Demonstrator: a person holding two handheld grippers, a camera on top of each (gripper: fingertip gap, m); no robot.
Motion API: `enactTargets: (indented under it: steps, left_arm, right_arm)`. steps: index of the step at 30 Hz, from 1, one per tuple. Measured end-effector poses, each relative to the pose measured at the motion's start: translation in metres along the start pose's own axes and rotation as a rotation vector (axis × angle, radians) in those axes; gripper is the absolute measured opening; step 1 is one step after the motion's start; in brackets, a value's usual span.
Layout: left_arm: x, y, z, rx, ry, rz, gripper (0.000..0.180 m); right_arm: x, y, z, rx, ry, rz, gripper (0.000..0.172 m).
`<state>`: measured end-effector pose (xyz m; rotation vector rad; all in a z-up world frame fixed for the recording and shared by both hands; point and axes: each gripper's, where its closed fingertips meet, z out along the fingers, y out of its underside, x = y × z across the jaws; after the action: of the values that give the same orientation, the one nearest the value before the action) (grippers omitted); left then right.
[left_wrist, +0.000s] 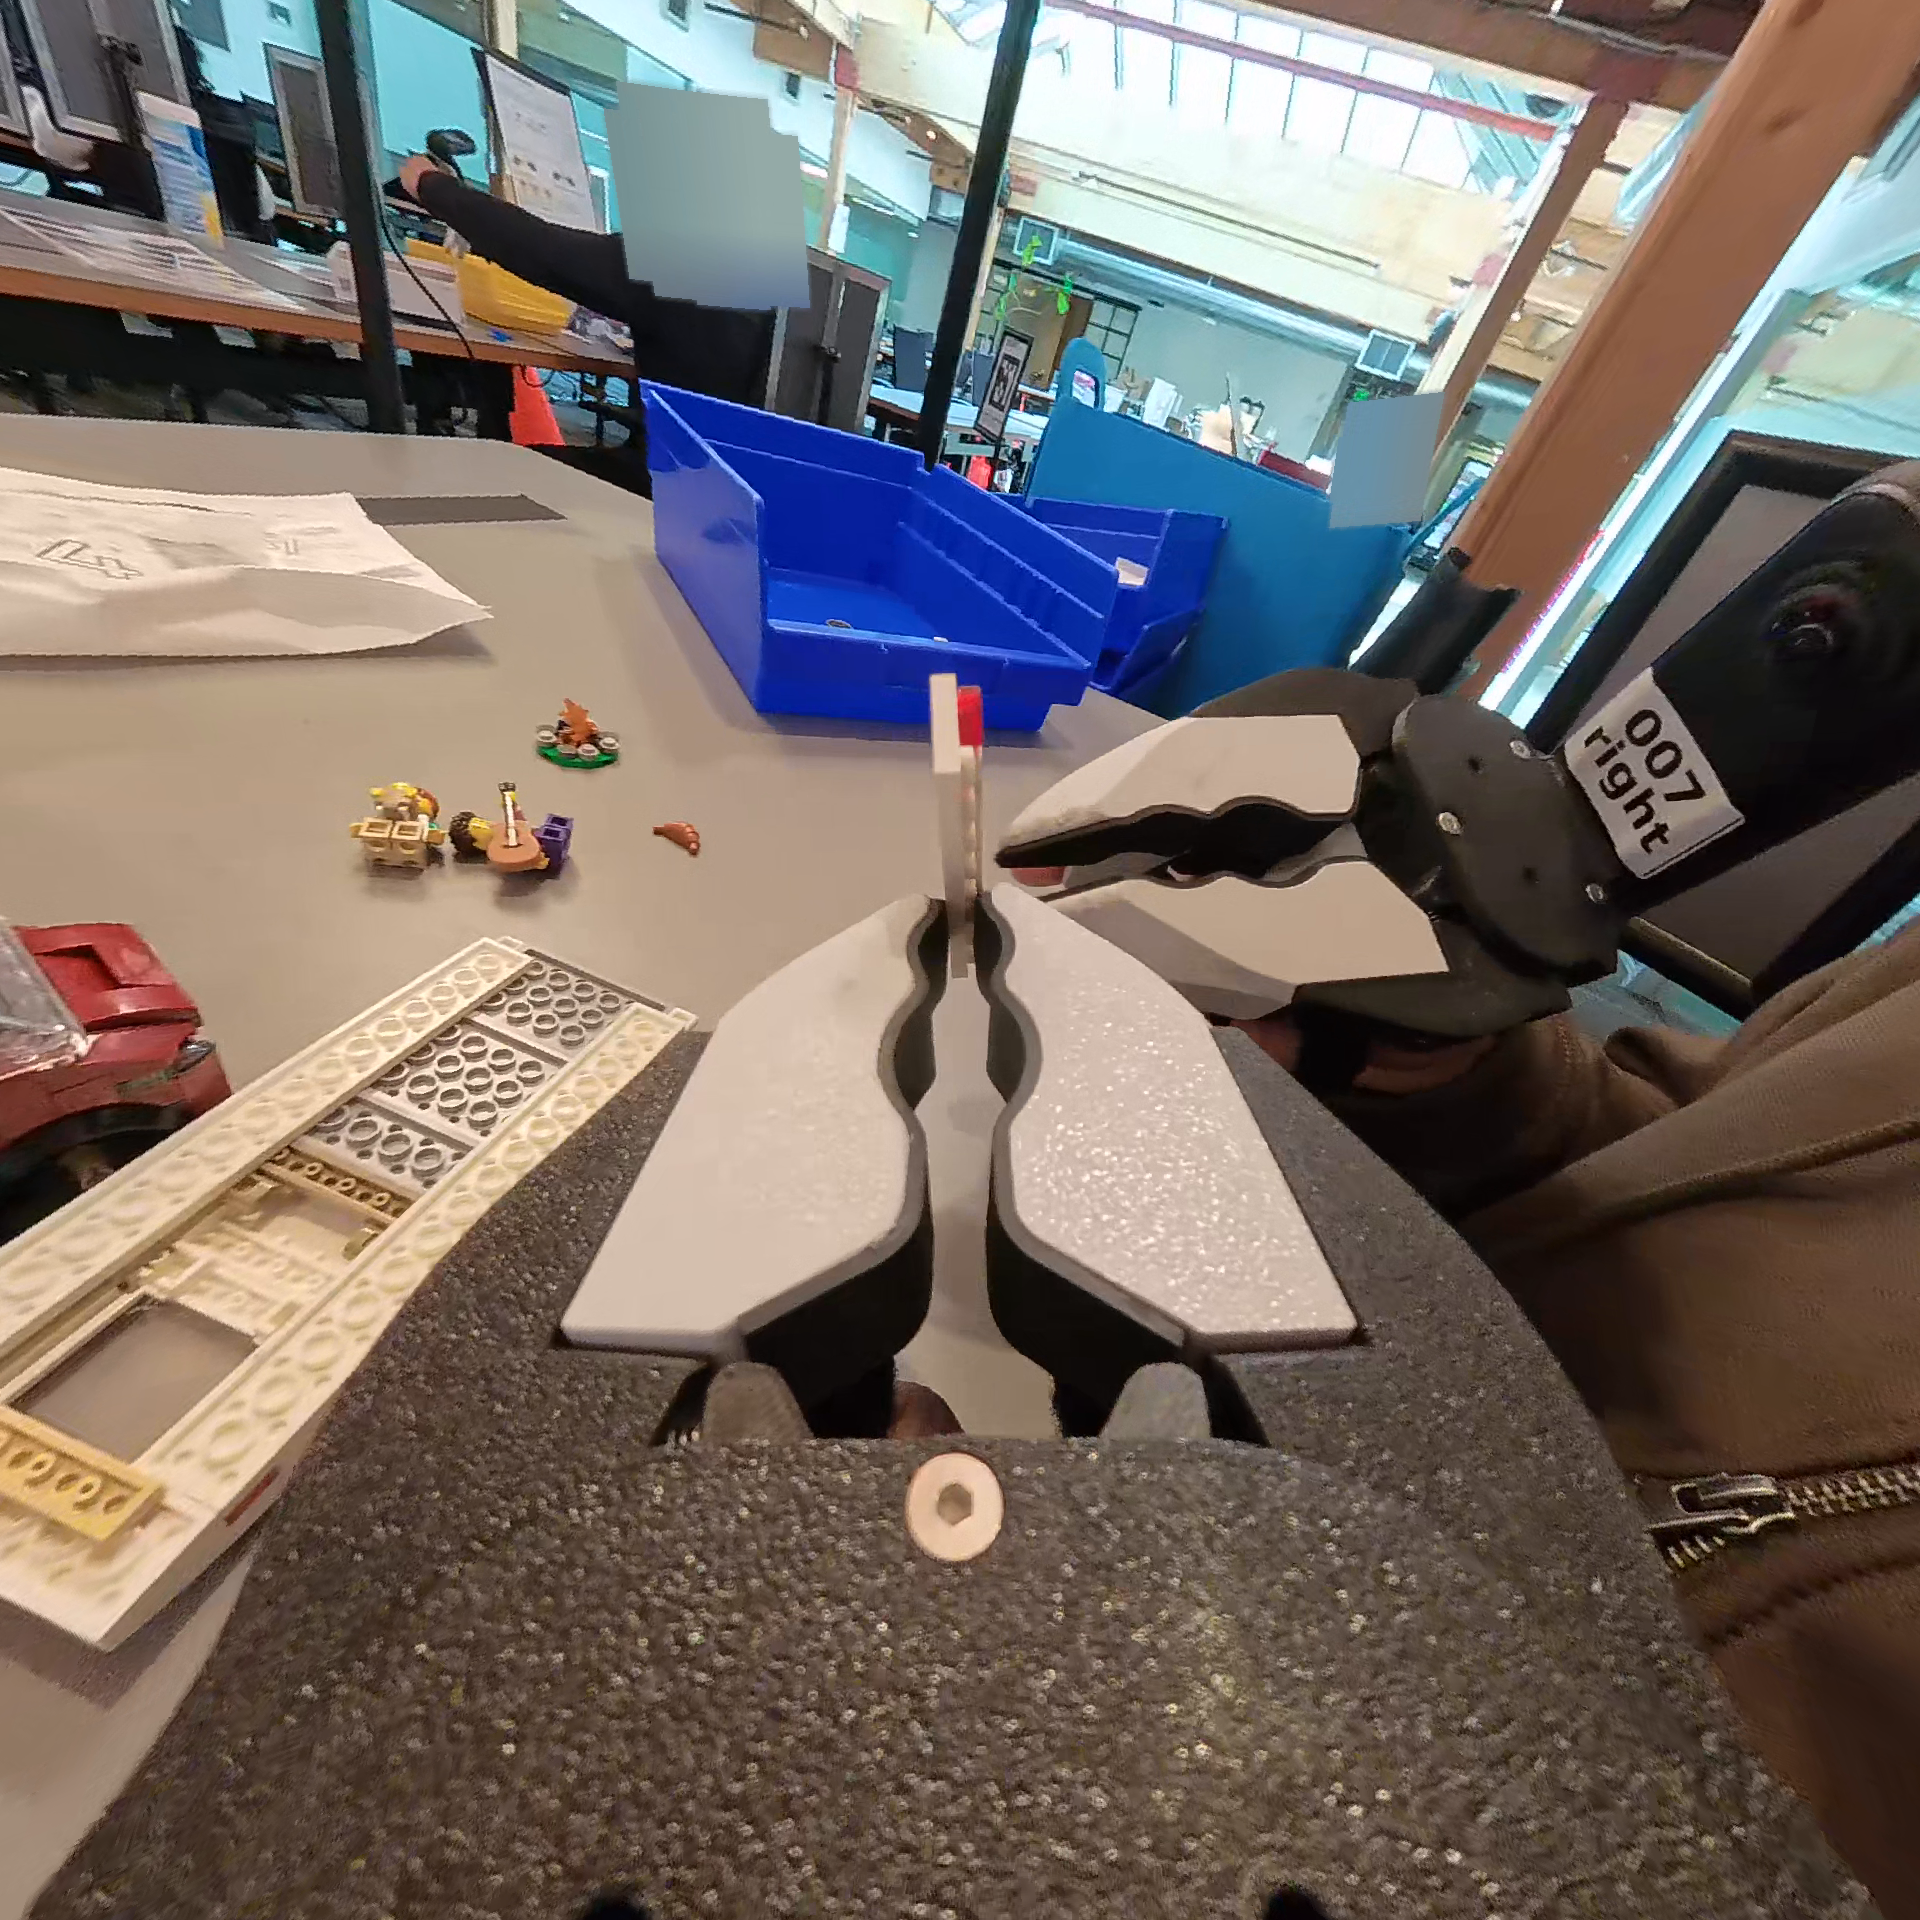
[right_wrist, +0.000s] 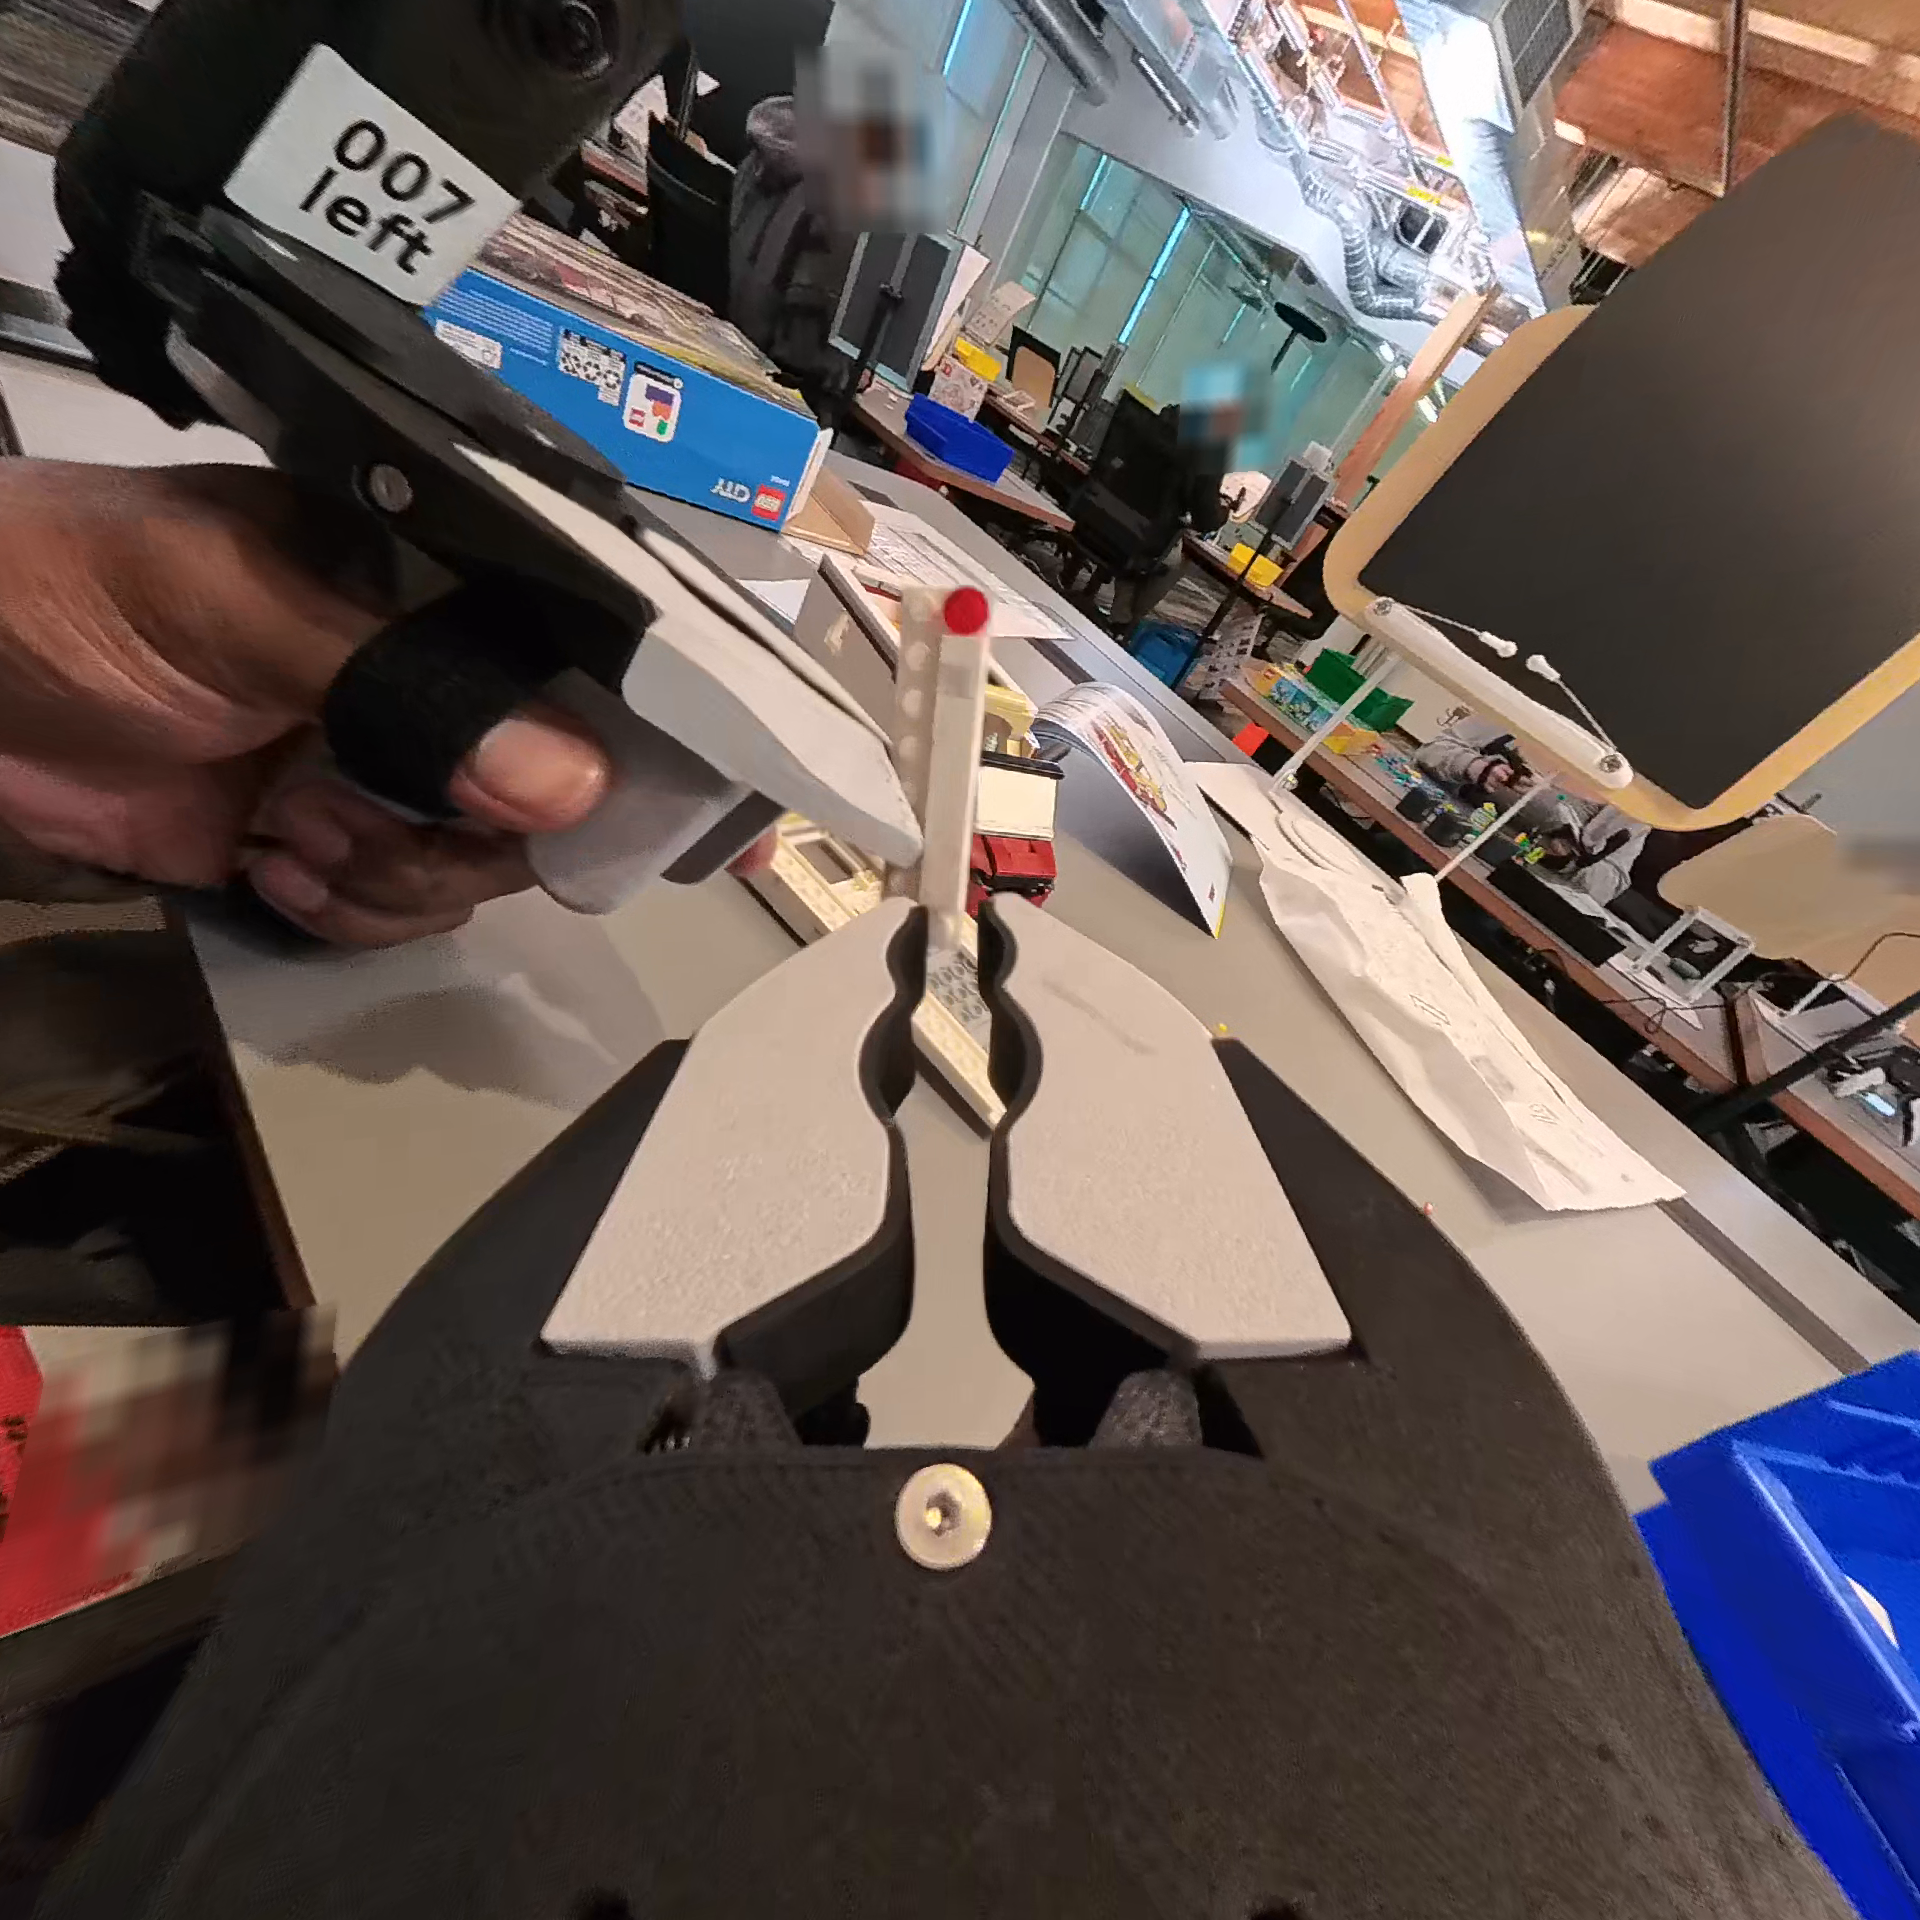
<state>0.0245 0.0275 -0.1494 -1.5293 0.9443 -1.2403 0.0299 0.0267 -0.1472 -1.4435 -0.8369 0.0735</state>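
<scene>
Left wrist view — left gripper (left_wrist: 961, 914) pinches a white strip (left_wrist: 954, 790) upright above the grey table (left_wrist: 260, 748); right gripper (left_wrist: 1013, 868), narrowly parted, sits just beside it — a flat white plate (left_wrist: 312, 1174) at the near-left edge.

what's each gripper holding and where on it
Left gripper pinches a white plate strip by its lower end; the red stud tops it. Right gripper looks slightly open, holding nothing.

A grey table (left_wrist: 260, 748) carries everything. In the left wrist view, white printed paper (left_wrist: 187, 571) lies at ten o'clock. Blue plastic bins (left_wrist: 883, 592) stand at twelve. Small brick figures (left_wrist: 457, 831) and a campfire piece (left_wrist: 578, 738) lie loose between them. A white studded brick plate (left_wrist: 312, 1164) sits at eight, beside a red brick vehicle (left_wrist: 94, 1029).
</scene>
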Motion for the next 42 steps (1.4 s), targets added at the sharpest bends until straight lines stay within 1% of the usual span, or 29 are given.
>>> enactTargets:
  steps: [10, 15, 17, 20, 25, 30, 38, 42]
  left_arm:
    - [0.011, 0.0, -0.001, 0.003, 0.07, 0.017, 0.005]
    - [0.016, -0.002, -0.004, 0.018, 0.128, 0.009, 0.005]
    - [0.02, -0.004, -0.005, 0.031, 0.156, 0.026, 0.005]
    - [0.024, -0.006, -0.008, 0.047, 0.175, 0.093, 0.005]
    - [0.028, -0.007, -0.011, 0.051, 0.156, 0.236, 0.005]
    - [0.029, -0.006, -0.011, 0.046, 0.136, 0.313, 0.005]
    - [0.03, -0.005, -0.01, 0.038, 0.114, 0.372, 0.005]
    - [0.025, 0.0, -0.008, 0.01, 0.101, 0.346, 0.005]
  right_arm:
    - [-0.005, -0.003, -0.001, 0.005, -0.015, -0.026, 0.01]
    - [-0.008, -0.008, -0.004, 0.01, -0.02, -0.072, 0.009]
    - [-0.008, -0.011, -0.006, 0.022, -0.013, -0.101, 0.008]
    - [-0.009, -0.017, -0.009, 0.044, 0.004, -0.142, 0.008]
    - [-0.01, -0.022, -0.013, 0.074, 0.029, -0.183, 0.007]
    - [-0.012, -0.023, -0.015, 0.085, 0.031, -0.198, 0.007]
    - [-0.012, -0.021, -0.017, 0.092, 0.027, -0.207, 0.007]
    - [-0.011, -0.015, -0.014, 0.072, 0.034, -0.218, 0.007]
